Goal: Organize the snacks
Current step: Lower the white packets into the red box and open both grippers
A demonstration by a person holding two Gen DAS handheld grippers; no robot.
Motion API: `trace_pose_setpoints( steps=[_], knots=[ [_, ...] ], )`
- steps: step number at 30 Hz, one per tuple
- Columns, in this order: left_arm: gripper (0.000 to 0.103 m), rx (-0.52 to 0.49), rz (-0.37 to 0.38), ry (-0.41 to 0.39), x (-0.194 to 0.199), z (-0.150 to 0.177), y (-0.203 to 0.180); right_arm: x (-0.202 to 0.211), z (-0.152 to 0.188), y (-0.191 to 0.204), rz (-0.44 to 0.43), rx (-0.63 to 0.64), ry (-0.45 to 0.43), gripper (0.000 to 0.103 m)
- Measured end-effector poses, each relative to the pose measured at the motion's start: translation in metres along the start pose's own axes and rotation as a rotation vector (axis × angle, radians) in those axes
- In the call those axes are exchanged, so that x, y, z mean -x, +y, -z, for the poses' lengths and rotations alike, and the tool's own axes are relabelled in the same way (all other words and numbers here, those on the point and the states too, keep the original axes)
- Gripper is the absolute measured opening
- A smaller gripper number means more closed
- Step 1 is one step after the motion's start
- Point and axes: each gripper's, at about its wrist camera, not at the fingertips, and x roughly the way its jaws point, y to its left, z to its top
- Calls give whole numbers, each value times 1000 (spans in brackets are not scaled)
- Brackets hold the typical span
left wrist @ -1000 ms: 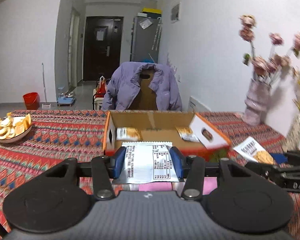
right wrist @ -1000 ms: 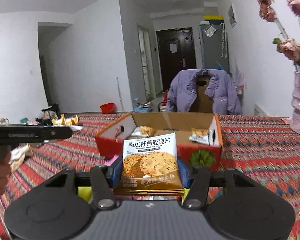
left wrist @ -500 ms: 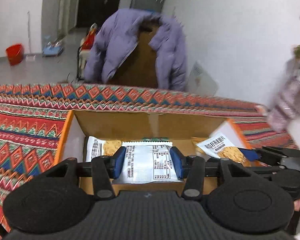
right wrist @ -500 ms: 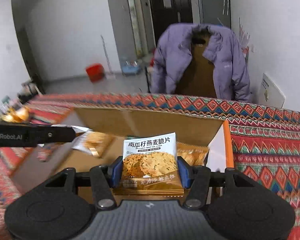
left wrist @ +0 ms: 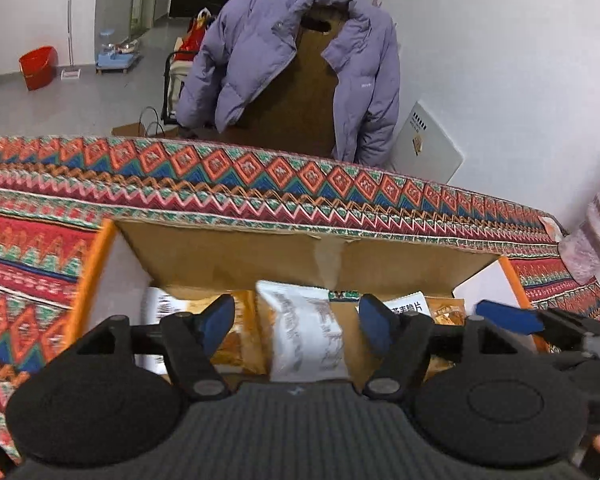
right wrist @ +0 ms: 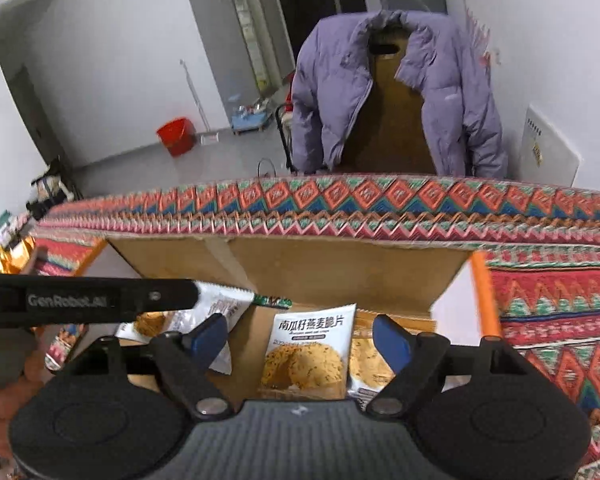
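Hovering over the open cardboard box [left wrist: 236,256], the left gripper [left wrist: 296,322] now has its blue pads spread clear of the silver-white snack packet [left wrist: 306,336] it was pinching a second ago; the jaws are opening, and the packet, blurred, sits loose between them above the box floor, touching neither pad as far as I can see. An orange packet [left wrist: 240,344] lies just to its left on the box bottom. Further right, the right gripper [right wrist: 302,338] has done the same: its jaws are opening too, and the pumpkin-seed oat crisp packet [right wrist: 306,354], gripped tight a moment back, stands free between the parted pads, upright, inside the box. Another crisp packet [right wrist: 370,360] lies just behind it to the right. Both grippers have come in from the near side of the table and tipped down into the box. Around them lies the zigzag-patterned tablecloth [right wrist: 540,300]; across the table a purple padded jacket [left wrist: 356,80] hangs over a chair, and a red bucket [right wrist: 177,136] stands on the floor beyond. The left gripper's black arm crosses the right camera's view and hides part of the box's left side.
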Motion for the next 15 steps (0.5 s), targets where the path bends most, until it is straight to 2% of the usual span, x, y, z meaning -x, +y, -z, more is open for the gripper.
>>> trace_pose_setpoints(
  steps=[8, 12, 15],
  knots=[
    [75, -118, -30, -92, 95, 30, 1, 86, 13, 11, 44, 92, -81, 81],
    [83, -176, -39, -182, 163, 56, -2, 143, 31, 24, 61, 120, -148, 87],
    [92, -215, -40, -263, 215, 87, -3, 184, 54, 33, 58, 132, -207, 90]
  ],
)
